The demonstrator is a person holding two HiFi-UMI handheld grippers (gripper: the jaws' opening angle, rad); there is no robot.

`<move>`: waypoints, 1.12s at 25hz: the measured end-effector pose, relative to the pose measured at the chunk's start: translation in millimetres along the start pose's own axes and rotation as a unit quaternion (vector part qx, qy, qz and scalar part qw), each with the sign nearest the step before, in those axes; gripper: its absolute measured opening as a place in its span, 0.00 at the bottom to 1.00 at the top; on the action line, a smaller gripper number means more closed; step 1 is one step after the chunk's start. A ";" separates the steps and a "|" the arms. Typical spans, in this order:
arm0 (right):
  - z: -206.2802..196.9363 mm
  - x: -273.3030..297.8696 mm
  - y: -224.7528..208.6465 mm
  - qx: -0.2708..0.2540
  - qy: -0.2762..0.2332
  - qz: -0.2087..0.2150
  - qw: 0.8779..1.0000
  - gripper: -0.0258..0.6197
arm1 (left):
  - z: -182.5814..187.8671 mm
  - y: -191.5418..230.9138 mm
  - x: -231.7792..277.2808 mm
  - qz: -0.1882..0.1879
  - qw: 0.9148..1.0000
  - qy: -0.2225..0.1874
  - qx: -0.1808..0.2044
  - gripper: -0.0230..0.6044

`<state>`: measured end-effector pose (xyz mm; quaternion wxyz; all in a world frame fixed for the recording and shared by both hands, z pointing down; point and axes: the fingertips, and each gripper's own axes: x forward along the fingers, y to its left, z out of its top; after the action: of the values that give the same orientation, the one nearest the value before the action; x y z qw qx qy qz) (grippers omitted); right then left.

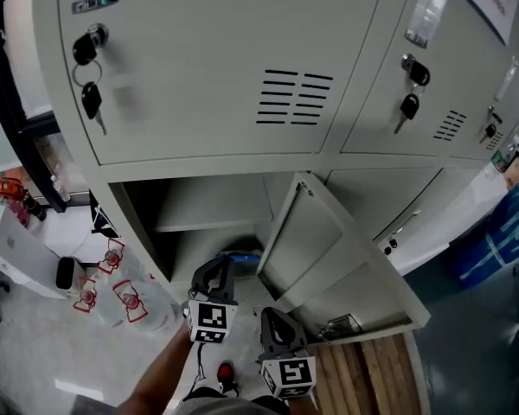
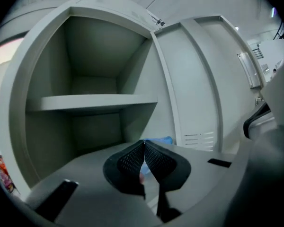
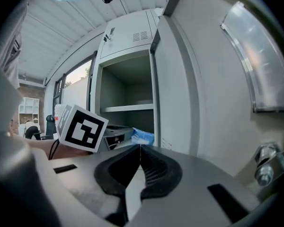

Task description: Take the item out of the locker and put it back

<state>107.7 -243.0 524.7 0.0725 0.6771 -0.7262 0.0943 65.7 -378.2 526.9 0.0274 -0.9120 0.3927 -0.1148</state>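
The lower locker (image 1: pixel 147 232) stands open, its door (image 1: pixel 329 258) swung out to the right. A blue item (image 1: pixel 242 256) lies on the locker floor near the right wall, under the bare shelf (image 1: pixel 212 223). My left gripper (image 1: pixel 216 271) hovers just in front of the opening, shut with nothing between its pads. In the left gripper view the blue item (image 2: pixel 162 140) peeks out just beyond my left gripper (image 2: pixel 143 143). My right gripper (image 1: pixel 272 320) hangs lower and to the right beside the door, also shut and empty. The right gripper view has the blue item (image 3: pixel 143 136) past my right gripper (image 3: pixel 140 148).
Closed locker doors (image 1: pixel 208 67) with keys (image 1: pixel 91 98) in their locks fill the top. Clear packets with red print (image 1: pixel 125 301) lie on the floor at left. Wooden planks (image 1: pixel 363 374) sit at the bottom right, and a blue bin (image 1: pixel 497 236) stands far right.
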 end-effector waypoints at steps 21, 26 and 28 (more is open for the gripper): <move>-17.2 22.4 -6.7 0.012 0.031 -0.008 0.999 0.07 | -67.5 -14.4 35.8 -0.043 0.995 0.093 -0.017 0.08; -16.9 25.4 -8.7 0.011 0.030 -0.010 0.999 0.07 | -73.6 -16.8 37.6 -0.059 0.992 0.105 -0.040 0.09; -17.6 25.9 -9.2 0.012 0.030 -0.011 0.999 0.07 | -73.1 -17.8 37.7 -0.068 0.991 0.106 -0.051 0.28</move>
<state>114.5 -264.5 548.2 0.0872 0.6827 -0.7151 0.1223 86.5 -390.2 607.6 -0.0692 -0.9196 0.3354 -0.1926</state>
